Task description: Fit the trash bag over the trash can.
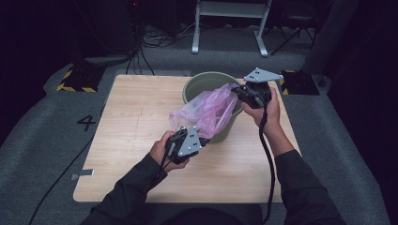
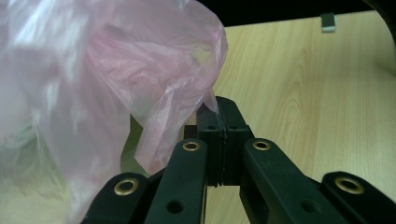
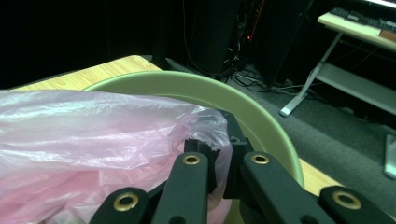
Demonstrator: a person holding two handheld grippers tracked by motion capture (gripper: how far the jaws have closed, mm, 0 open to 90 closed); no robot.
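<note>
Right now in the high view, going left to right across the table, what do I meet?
Bare table → left gripper, shut on the near edge of the pink plastic bag → green bin with the bag spilling from it → right gripper, shut on the bag's far edge.

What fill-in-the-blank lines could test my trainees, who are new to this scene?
1. The pink bag hangs over the rim of the green ____.
2. The left tool is ____ on the bag's edge.
3. The bin stands on a ____ table.
4. The right tool pinches the bag above the bin's ____.

Missing words: bin; shut; wooden; rim
</note>
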